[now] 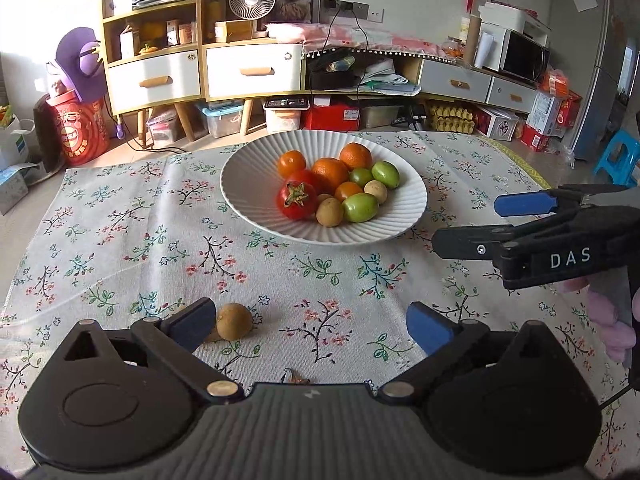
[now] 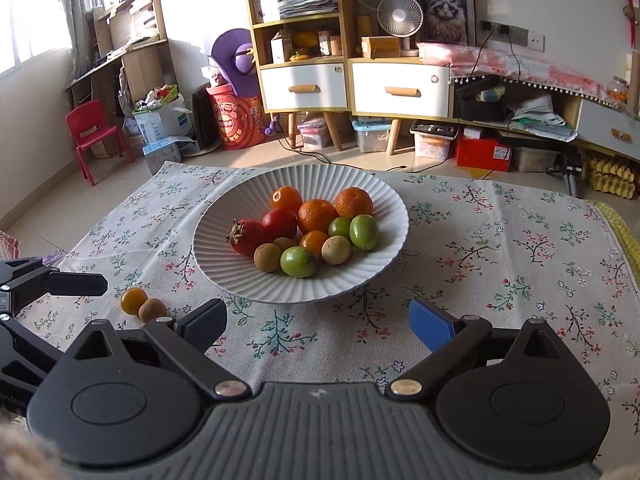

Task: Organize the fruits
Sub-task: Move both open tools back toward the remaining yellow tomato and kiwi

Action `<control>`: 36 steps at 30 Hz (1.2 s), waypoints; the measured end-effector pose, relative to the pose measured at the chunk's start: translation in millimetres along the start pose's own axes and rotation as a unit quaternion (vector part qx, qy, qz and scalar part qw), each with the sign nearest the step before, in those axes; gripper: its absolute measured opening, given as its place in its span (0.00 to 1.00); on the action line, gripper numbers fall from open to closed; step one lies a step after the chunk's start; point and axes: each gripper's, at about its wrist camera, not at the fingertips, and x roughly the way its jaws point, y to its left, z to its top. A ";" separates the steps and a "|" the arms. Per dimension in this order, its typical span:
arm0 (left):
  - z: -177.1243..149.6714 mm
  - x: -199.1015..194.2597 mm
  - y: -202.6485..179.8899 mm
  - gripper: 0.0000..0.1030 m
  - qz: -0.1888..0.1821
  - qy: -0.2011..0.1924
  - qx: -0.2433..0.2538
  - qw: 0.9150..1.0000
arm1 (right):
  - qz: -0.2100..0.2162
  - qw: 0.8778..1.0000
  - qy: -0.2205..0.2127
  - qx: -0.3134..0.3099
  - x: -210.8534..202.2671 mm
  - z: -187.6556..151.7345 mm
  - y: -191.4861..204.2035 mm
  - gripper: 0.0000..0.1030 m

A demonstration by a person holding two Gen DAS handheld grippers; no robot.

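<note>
the left gripper (image 1: 308, 326), a black two-finger tong with blue pads, is spread wide and holds nothing. a small round brown fruit, like a longan (image 1: 234, 321), sits on the cloth just beside, perhaps touching, its left pad. the right gripper (image 2: 318, 320), of the same make, is also spread wide and empty, hovering low over the cloth in front of the plate. in the left wrist view it shows from the side, with white letters "das" readable on its black body.

past both tongs stands a wide white ribbed ceramic plate (image 1: 404, 208) on a pale tablecloth printed with flowers and branches (image 1: 120, 240). the plate holds a heap of fruit: red tomatoes, oranges, green round fruits and more brown longans.

most of the sorting looks done. two pieces remain on the cloth to the left of the plate, seen from the right wrist: the brown longan and a small yellow-orange round fruit (image 2: 134, 301), touching each other. other print in the room is too blurred to read.
</note>
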 end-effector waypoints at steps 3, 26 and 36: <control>-10.0 -0.2 8.7 0.92 0.007 0.015 -0.011 1.000 | -0.009 1.000 0.008 -0.015 3.3 -11.5 9.4 0.99; -48.7 15.6 65.2 0.90 0.117 -0.031 -0.017 0.993 | 0.000 0.996 0.022 -0.083 24.4 -51.8 63.5 0.99; -39.6 28.3 68.8 0.64 0.102 -0.044 -0.021 0.994 | 0.008 0.993 0.019 -0.114 25.9 -52.4 77.3 0.99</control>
